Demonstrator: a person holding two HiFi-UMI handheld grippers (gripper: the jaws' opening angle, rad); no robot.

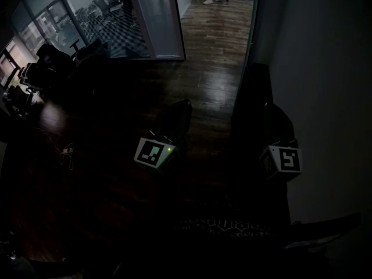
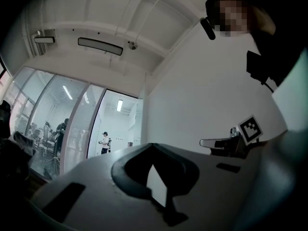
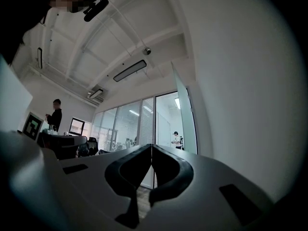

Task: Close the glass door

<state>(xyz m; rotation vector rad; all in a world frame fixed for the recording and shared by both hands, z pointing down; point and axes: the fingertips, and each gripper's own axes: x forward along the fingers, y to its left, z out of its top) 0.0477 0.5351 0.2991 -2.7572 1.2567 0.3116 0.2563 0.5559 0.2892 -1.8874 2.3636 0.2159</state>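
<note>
The glass door [image 3: 185, 114] stands open against the white wall on the right; in the head view it shows only as a thin greenish edge [image 1: 249, 45] beside the doorway [image 1: 218, 34]. My left gripper [image 1: 182, 106] hovers over the dark wooden floor, some way short of the doorway, its jaws shut with nothing between them [image 2: 151, 145]. My right gripper [image 1: 273, 110] is held close to the right wall, near the door's edge, and is also shut and empty [image 3: 152, 146]. Neither gripper touches the door.
A glass partition [image 1: 99, 22] runs along the left of the doorway, with office chairs [image 1: 52, 57] in front of it. A person [image 3: 177, 139] stands in the bright corridor beyond. Another person [image 3: 54, 115] stands at the left near a monitor. White wall [image 1: 325, 68] bounds the right.
</note>
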